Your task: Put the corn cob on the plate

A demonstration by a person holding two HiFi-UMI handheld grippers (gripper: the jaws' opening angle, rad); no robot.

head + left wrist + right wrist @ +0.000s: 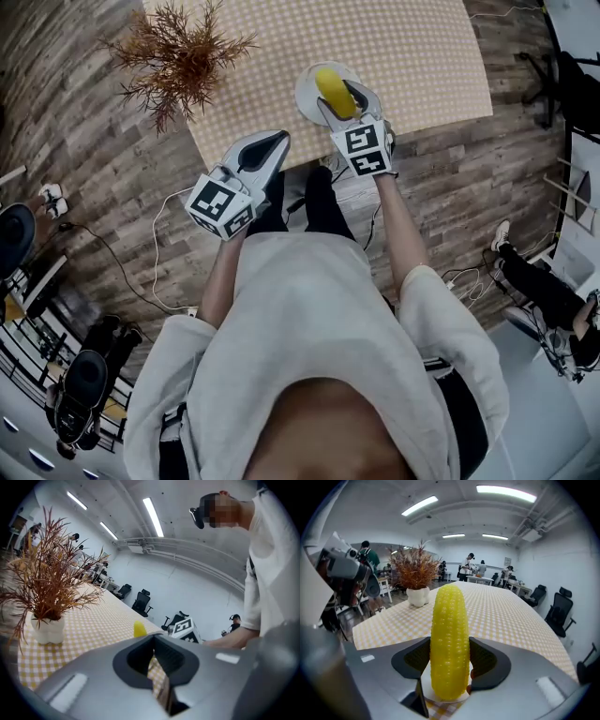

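**Desk:** What is the right claw (449, 643) doing here?

**Photographer:** It is clamped on the corn cob (449, 620). The jaws stand fairly wide because the cob is thick, with one pad pressed to each flank. The cob's tip points away from the claw.

**Desk:** And where is the cob?

**Photographer:** It is over the white plate (306, 94), which sits near the front edge of the checked table (422, 56). The near end of the cob is low over the plate. I cannot tell whether it already rests on it.

**Desk:** So the step in hand is the set-down?

**Photographer:** That is my reading. The carry looks done and the release is not. To do it well, I would ease the cob down until its whole length lies flat across the middle of the plate. Then spread the jaws evenly so neither pad nudges it. A cob is round and will likely roll if it is let go while tilted. After that, draw the claw back along its own line, clear of the rim.

**Desk:** And the left claw (153, 639)?

**Photographer:** Its jaws are drawn together with nothing between them. It is held off the table's near edge, apart from the plate. The dried plant (173, 56) stands further along the table, well away from the work.
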